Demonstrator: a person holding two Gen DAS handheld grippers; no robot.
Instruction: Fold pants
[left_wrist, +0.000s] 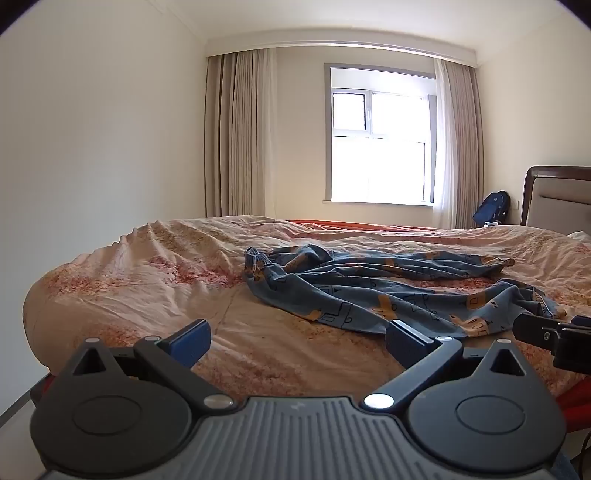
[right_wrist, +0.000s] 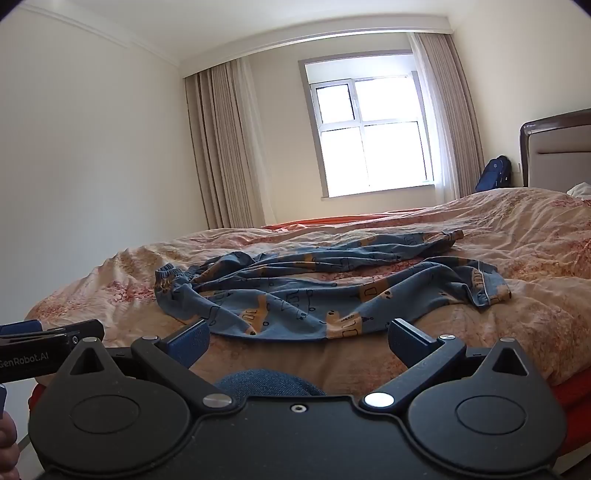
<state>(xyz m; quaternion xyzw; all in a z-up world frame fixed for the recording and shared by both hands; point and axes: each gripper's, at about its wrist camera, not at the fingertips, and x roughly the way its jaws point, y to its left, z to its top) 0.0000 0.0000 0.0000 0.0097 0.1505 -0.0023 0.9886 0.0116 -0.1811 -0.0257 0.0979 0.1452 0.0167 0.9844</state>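
Blue pants (left_wrist: 369, 288) with an orange print lie crumpled on the bed, waistband at the left, the two legs running to the right. They also show in the right wrist view (right_wrist: 314, 284). My left gripper (left_wrist: 297, 341) is open and empty, held just short of the pants' near edge. My right gripper (right_wrist: 297, 341) is open and empty, close in front of the near leg. The right gripper's fingers (left_wrist: 546, 334) show at the right edge of the left wrist view; the left gripper's fingers (right_wrist: 55, 334) show at the left edge of the right wrist view.
The bed's pink floral cover (left_wrist: 147, 280) is wrinkled, with a ridge at the left. A headboard (left_wrist: 561, 199) stands at the right. A blue backpack (left_wrist: 491, 206) sits by the curtains. A window (left_wrist: 380, 147) is behind the bed. A denim-clad knee (right_wrist: 266, 384) is below my right gripper.
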